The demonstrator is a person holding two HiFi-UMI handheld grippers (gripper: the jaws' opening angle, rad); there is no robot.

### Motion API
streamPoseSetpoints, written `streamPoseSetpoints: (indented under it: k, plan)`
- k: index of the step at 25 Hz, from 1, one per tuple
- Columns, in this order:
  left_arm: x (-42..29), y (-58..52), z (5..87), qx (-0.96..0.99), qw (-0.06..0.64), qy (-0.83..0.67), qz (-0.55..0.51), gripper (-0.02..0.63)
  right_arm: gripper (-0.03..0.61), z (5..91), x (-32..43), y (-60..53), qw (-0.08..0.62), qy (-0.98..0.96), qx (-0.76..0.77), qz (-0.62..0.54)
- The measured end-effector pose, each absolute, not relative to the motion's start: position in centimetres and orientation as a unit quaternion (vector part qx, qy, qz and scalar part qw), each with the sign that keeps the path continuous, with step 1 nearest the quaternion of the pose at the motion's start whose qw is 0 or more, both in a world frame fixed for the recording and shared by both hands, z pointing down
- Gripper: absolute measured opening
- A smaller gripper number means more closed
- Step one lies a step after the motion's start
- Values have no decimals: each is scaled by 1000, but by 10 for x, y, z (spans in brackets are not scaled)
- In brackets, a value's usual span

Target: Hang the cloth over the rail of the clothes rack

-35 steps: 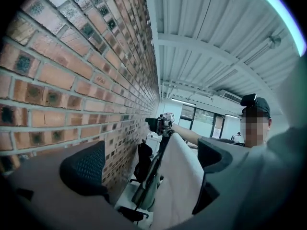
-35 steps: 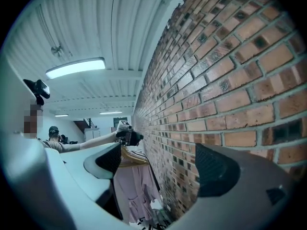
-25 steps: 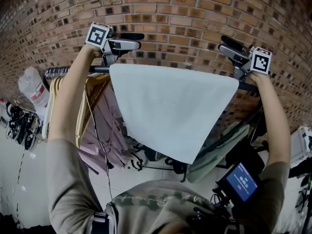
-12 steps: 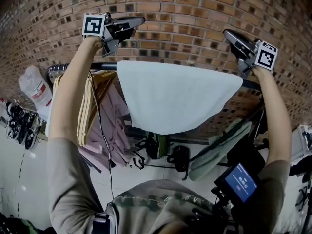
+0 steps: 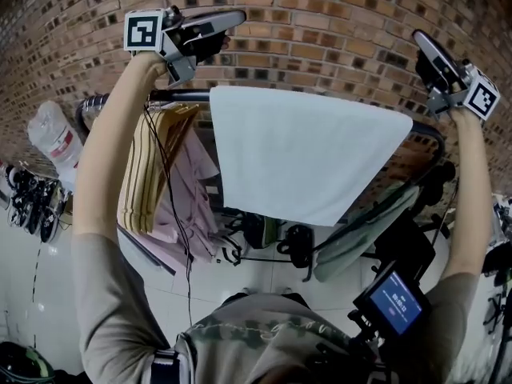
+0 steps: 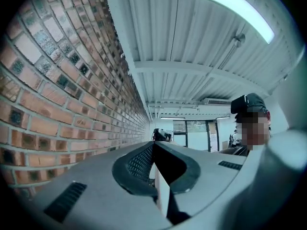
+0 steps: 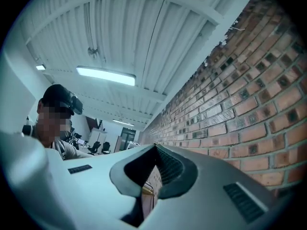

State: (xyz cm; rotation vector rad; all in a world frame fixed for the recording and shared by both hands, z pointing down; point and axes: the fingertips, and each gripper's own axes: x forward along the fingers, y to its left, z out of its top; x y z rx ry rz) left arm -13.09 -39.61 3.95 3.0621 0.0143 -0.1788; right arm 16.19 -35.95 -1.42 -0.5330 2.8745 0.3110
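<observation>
A pale white cloth (image 5: 304, 154) hangs draped over the dark rail (image 5: 180, 96) of the clothes rack, in front of the brick wall. My left gripper (image 5: 232, 18) is raised above the cloth's left top corner, apart from it, shut with nothing held. My right gripper (image 5: 422, 40) is up high past the cloth's right corner, also shut and empty. In the left gripper view the left gripper (image 6: 153, 143) points along the wall towards the ceiling, jaws together. The right gripper view shows the right gripper (image 7: 155, 146) the same way.
Wooden hangers (image 5: 148, 166) and a pink garment (image 5: 190, 202) crowd the rail left of the cloth. A green garment (image 5: 360, 234) hangs lower right. A white bag (image 5: 54, 142) and shoes (image 5: 28, 202) sit at far left. A small blue screen (image 5: 398, 302) rides near my chest.
Both grippers have lifted up and away from the cloth's top corners, and their jaws have gone from open to shut. The cloth stays draped on the rail.
</observation>
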Motion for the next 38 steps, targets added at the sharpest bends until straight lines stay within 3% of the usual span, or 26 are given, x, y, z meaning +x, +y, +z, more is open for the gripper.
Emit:
streamPoseSetpoints:
  k: [11,19,23,33,38]
  plan:
    - [-125,-305,60,996,-38,-54,-60,3,5,65,130,-235,55,985,-126,109]
    - [-110,-207,88,991,-32,-78,-102,3,5,112,133,-163,58,992,-88,65]
    - [-100,-145,111,989,-64,-102,-86,3,5,122,123,-114,78,992,-78,62]
    - [-104,-51,177,983,-52,-164,-64,3,5,176,93,-11,77,995,-55,22]
    - [-84,34,242,995,-30,-81,-59,3,5,258,71,65,44,997,-44,50]
